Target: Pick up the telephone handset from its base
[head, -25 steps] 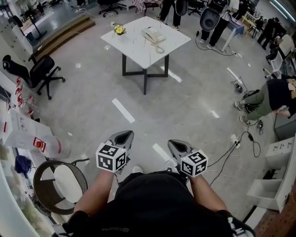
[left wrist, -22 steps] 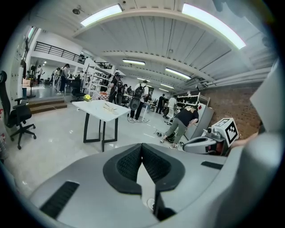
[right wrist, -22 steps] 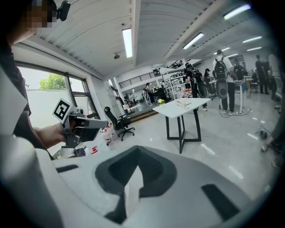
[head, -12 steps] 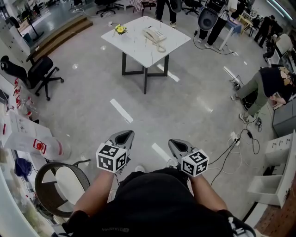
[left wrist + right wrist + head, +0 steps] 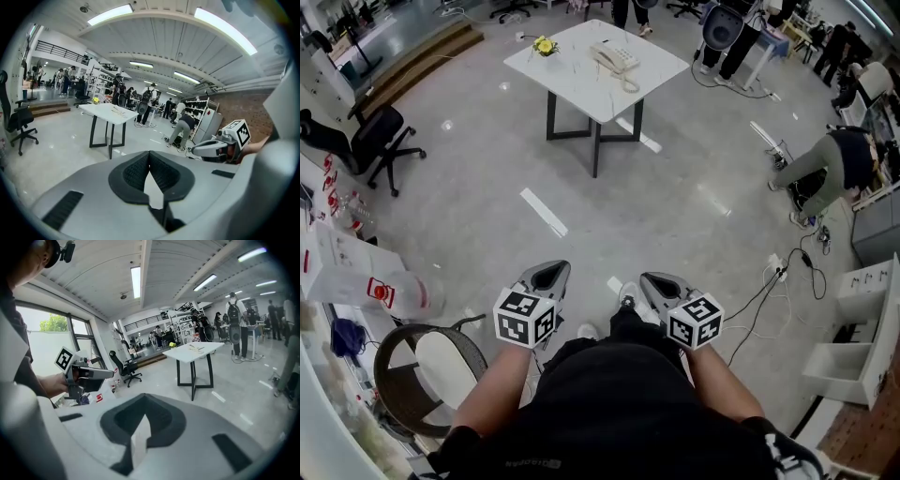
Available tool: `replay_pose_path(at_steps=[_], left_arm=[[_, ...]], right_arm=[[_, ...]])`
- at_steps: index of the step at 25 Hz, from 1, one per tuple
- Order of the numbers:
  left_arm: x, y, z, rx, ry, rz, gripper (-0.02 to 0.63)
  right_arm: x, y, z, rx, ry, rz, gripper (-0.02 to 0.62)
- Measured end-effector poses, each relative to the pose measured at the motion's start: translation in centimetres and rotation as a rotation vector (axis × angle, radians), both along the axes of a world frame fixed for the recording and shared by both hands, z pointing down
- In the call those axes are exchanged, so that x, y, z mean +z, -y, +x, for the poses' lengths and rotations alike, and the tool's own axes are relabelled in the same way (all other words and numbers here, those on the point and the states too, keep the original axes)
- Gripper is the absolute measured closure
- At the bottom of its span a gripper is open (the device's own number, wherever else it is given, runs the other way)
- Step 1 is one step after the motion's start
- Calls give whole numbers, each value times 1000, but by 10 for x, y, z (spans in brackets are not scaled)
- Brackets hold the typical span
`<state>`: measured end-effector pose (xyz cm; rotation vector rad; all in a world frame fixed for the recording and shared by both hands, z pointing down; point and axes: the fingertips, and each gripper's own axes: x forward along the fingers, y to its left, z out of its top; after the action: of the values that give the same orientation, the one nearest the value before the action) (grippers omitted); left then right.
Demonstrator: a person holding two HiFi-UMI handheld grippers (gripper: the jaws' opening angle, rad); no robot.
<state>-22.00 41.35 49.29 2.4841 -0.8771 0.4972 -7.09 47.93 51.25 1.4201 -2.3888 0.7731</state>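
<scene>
The telephone (image 5: pixel 613 58) sat at the far side of the white table (image 5: pixel 572 80). Small as it appeared in the head view, its handset seemed to lie on the base, with the coiled cord (image 5: pixel 627 85) trailing toward the table's near edge, and a small bunch of yellow flowers (image 5: pixel 546 45) stood at the far left corner. By that reading nothing of the task was done: the approach, the grasp and the lift were all left. The left gripper (image 5: pixel 549 274) and right gripper (image 5: pixel 662 280) were held side by side close to the person's body, well apart from the table, each with its jaws closed together and nothing between them, as both gripper views confirmed. They would have to be opened before any grasp. Between the person and the table lay a broad stretch of bare grey floor crossed only by white tape marks (image 5: pixel 543 212), so the straight way ahead looked free. The sides were more crowded: a black office chair (image 5: pixel 380 141) to the far left, a round chair (image 5: pixel 427 370) near left, floor cables (image 5: pixel 778 291) and a bending person (image 5: pixel 830 164) to the right. The phone's place near the table's right edge favoured coming in from the near side.
</scene>
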Motion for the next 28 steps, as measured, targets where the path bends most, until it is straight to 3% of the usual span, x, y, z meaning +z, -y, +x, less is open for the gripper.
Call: replay_pose_path(at_steps=[11,28], left_arm=[[17,38,10,-27,39,-27,604],[-7,196,90,-59,75,4,604]], right_arm=[[11,56,14,7,42,-17,594],[-12,224,88,-41,62,37,594]])
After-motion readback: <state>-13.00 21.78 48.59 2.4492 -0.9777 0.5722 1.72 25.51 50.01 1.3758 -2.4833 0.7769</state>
